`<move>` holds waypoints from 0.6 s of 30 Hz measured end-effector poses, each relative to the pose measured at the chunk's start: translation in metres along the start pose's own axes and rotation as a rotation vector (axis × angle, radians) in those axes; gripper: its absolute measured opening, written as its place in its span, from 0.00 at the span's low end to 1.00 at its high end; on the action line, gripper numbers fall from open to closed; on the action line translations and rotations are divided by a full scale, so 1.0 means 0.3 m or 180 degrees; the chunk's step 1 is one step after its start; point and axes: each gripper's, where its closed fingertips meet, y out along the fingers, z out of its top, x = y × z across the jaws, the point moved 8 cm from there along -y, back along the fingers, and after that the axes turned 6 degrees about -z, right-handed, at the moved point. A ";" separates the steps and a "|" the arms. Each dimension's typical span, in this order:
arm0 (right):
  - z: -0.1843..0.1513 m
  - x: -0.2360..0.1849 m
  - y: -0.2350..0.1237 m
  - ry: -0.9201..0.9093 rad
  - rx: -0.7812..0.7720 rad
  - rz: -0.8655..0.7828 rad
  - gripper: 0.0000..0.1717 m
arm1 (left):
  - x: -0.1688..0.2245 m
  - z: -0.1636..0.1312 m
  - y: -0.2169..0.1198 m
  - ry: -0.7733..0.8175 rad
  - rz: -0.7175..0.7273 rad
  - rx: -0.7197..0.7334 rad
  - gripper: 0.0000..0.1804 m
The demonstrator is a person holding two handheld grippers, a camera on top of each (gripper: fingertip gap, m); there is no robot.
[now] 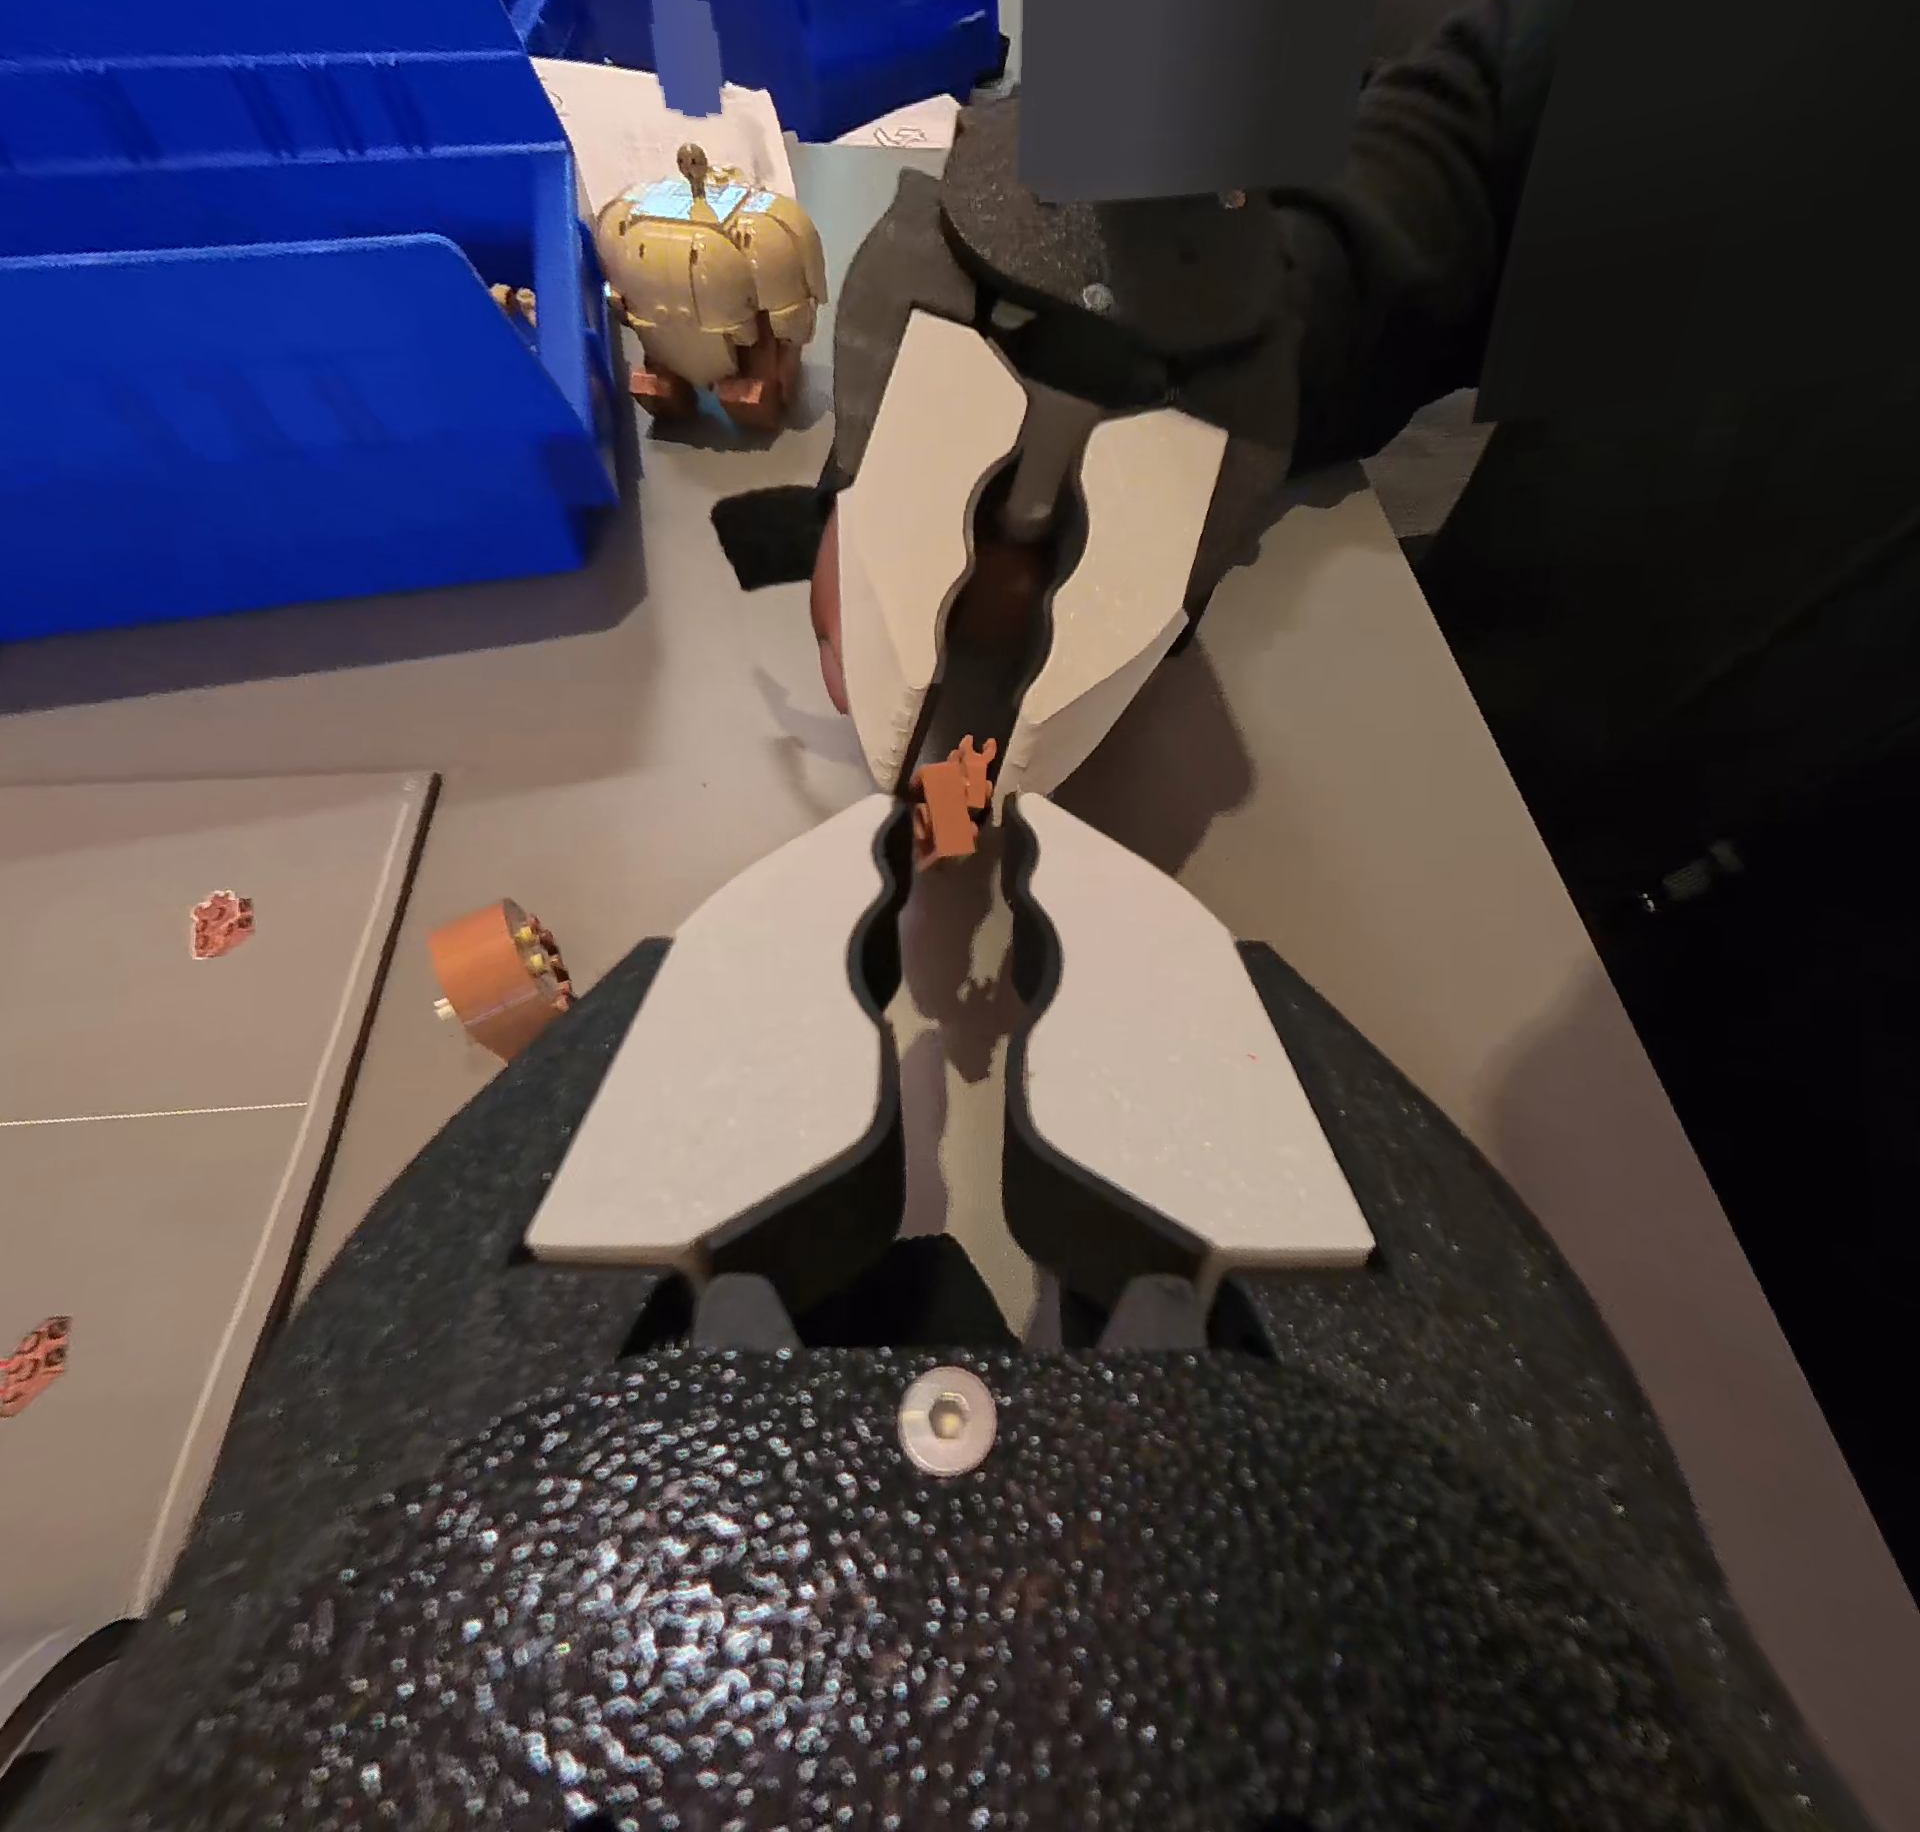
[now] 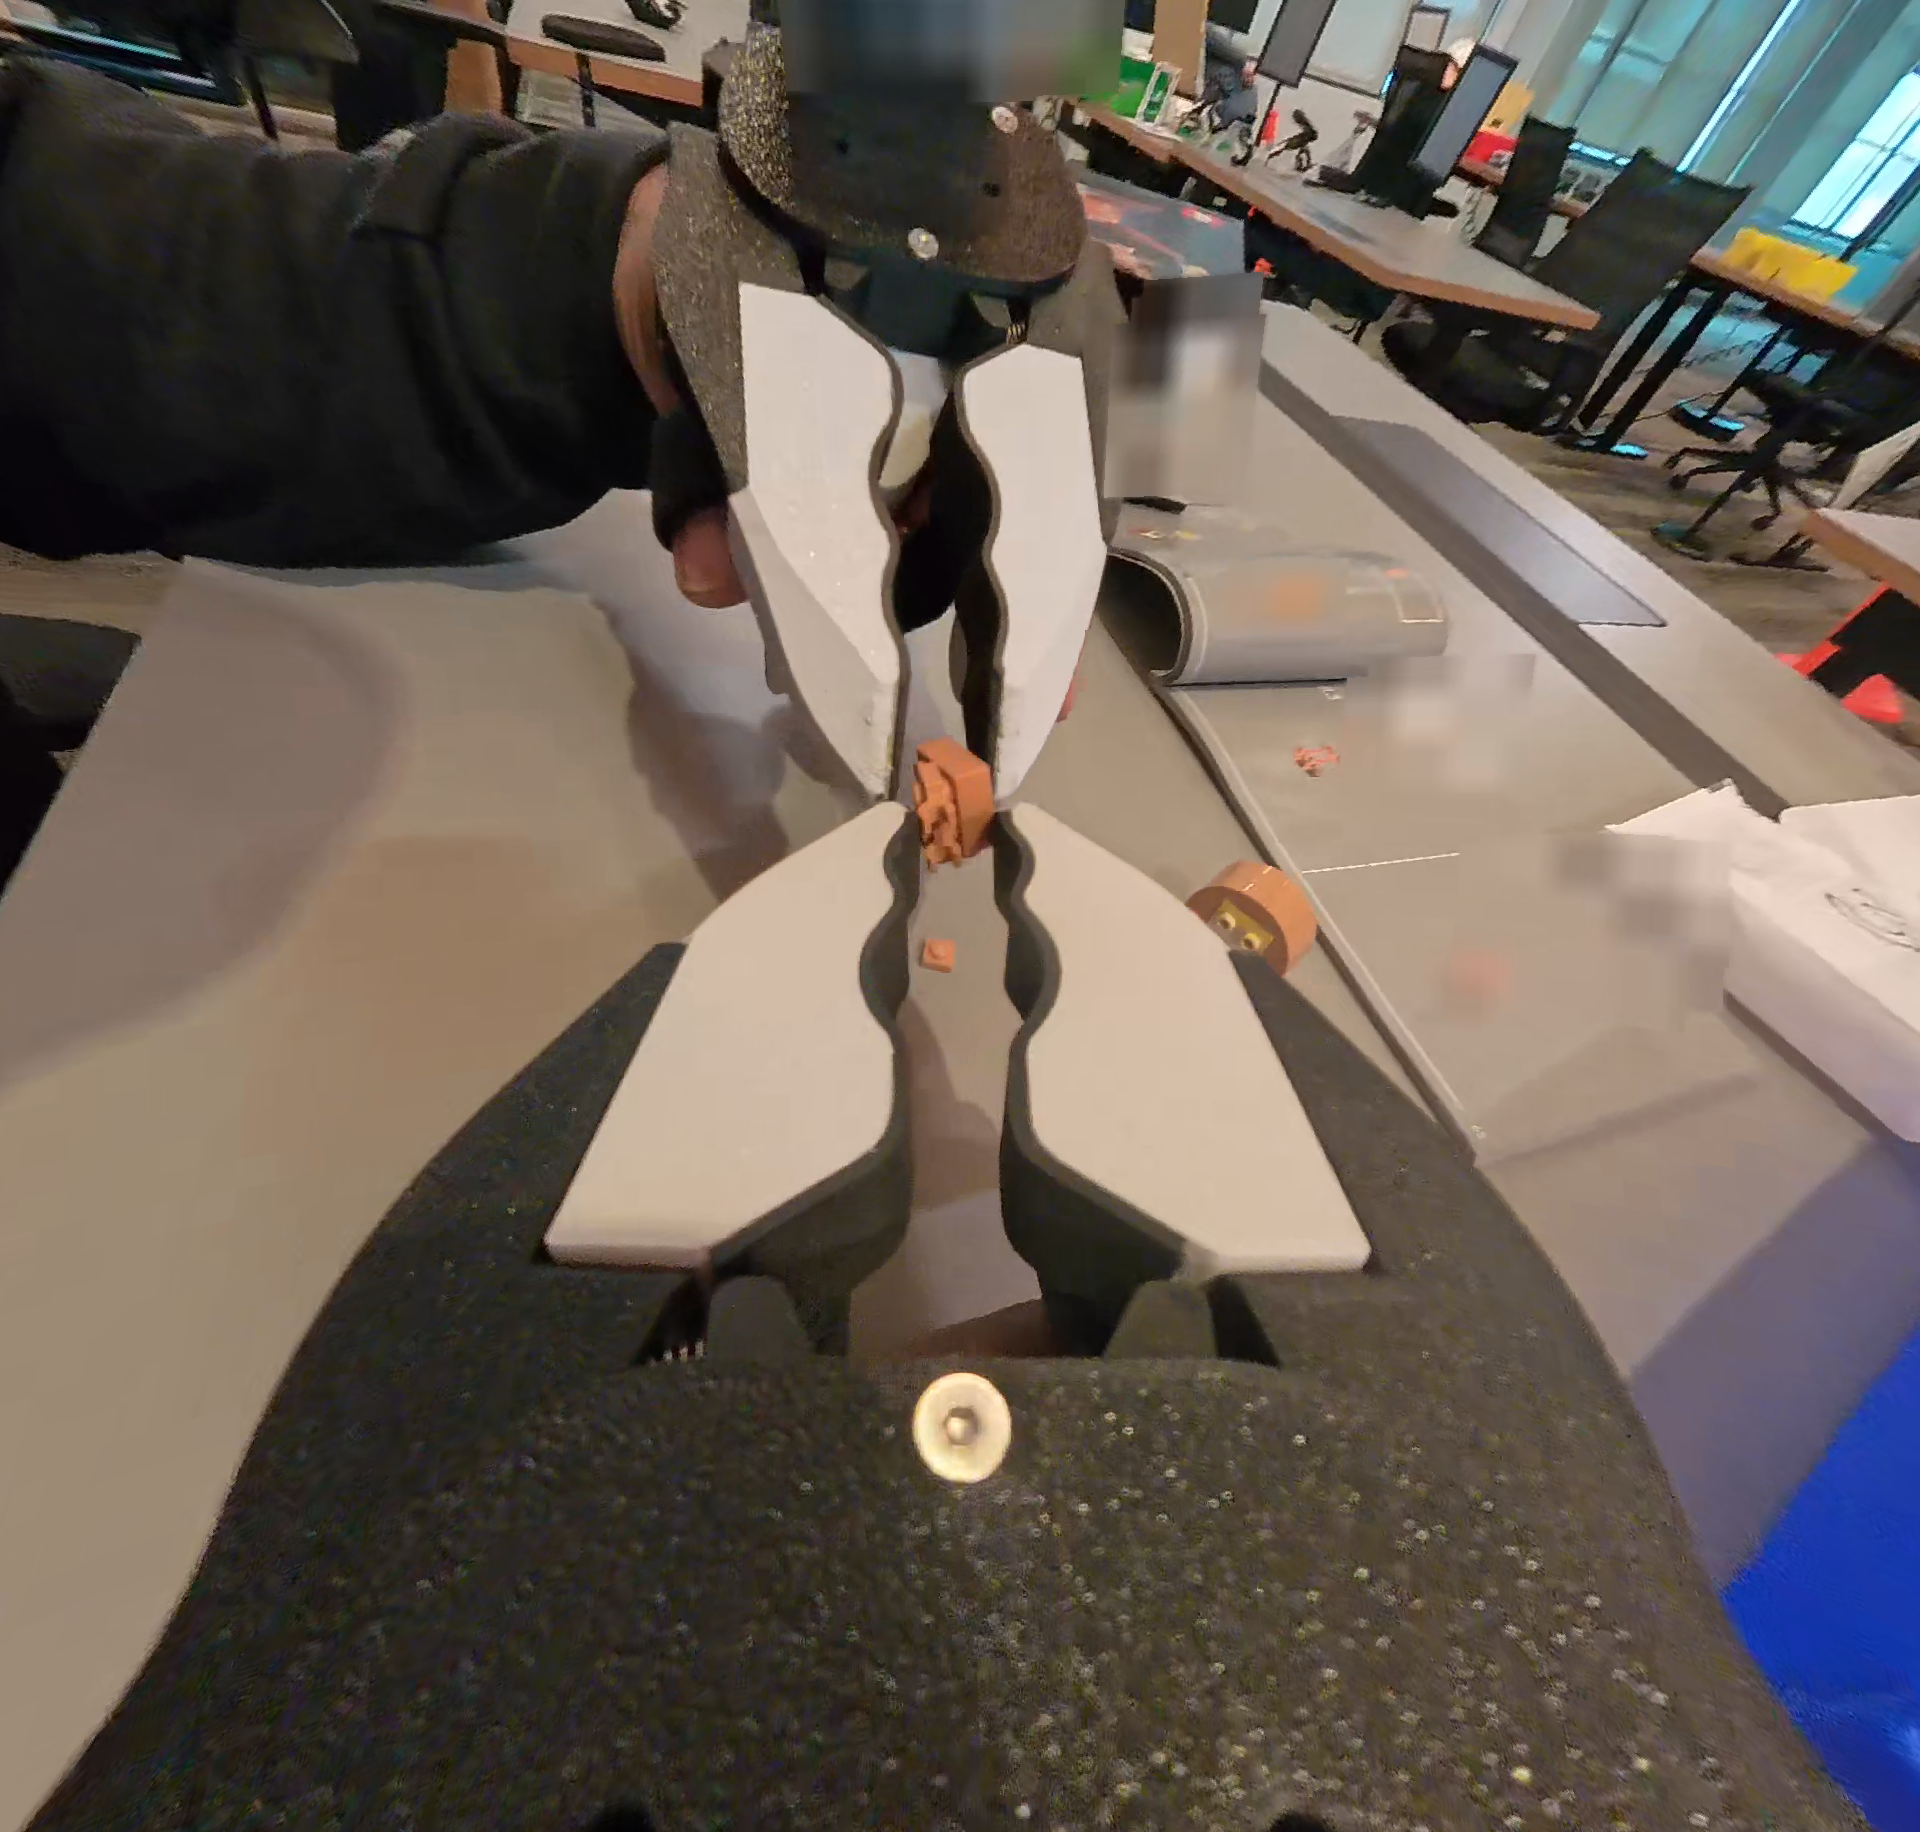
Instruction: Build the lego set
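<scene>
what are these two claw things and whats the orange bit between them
There is no robot here: a person holds a hand-held claw in each hand, and each has a camera looking along its two fingers. One picture is from the left claw, the other from the right claw, so each sees the other facing it. They meet tip to tip at a small orange-brown brick piece. The right claw pinches it; the left shows a gap beside it. On the grey table lie a round brown piece, a tan brick model and blue bins.

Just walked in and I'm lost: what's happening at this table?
A person holds two claws tip to tip above the grey table. The left claw and right claw meet at a small orange brick piece, held off the table. A tiny orange plate lies on the table below.
</scene>
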 end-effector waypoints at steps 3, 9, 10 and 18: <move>0.003 -0.007 -0.002 -0.0156 0.0009 -0.0060 0.07 | 0.001 0.000 0.000 -0.0014 -0.0033 0.0015 0.08; 0.006 -0.029 -0.004 -0.0423 -0.0012 -0.0084 0.07 | 0.007 -0.005 0.000 0.0017 -0.0137 0.0018 0.07; 0.007 -0.031 -0.004 -0.0429 -0.0012 -0.0072 0.07 | 0.008 -0.005 0.000 0.0010 -0.0157 0.0018 0.07; 0.002 -0.053 -0.002 -0.0602 -0.0109 -0.0004 0.07 | 0.017 -0.017 0.007 0.0059 -0.0285 -0.0102 0.06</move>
